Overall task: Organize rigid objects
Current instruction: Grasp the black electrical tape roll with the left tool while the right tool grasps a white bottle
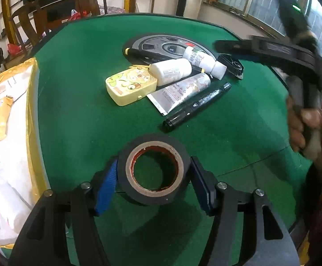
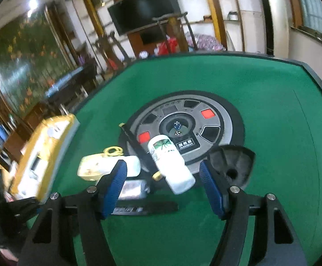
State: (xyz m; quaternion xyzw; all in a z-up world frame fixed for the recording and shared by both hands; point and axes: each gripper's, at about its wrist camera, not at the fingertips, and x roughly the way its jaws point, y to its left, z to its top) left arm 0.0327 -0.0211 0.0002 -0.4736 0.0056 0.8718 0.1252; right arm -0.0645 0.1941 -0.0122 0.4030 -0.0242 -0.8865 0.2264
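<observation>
My left gripper (image 1: 153, 175) is shut on a roll of black tape (image 1: 154, 169), held just above the green table (image 1: 76, 110). Beyond it lies a pile: a yellow cartoon case (image 1: 131, 85), a white bottle (image 1: 172, 71), a second white bottle (image 1: 203, 61), a silver tube (image 1: 180, 92) and a black marker (image 1: 197, 104). My right gripper (image 2: 163, 179) is open and empty above this pile, with the green-labelled white bottle (image 2: 170, 161) between its fingers' line of sight. The right gripper also shows in the left wrist view (image 1: 234, 46), blurred.
A yellow-edged white box (image 1: 10, 146) holding several items sits at the table's left edge; it also shows in the right wrist view (image 2: 43, 150). A round grey dice hub (image 2: 183, 128) is set in the table's middle. A black wedge-shaped piece (image 2: 232, 166) lies right of the bottles.
</observation>
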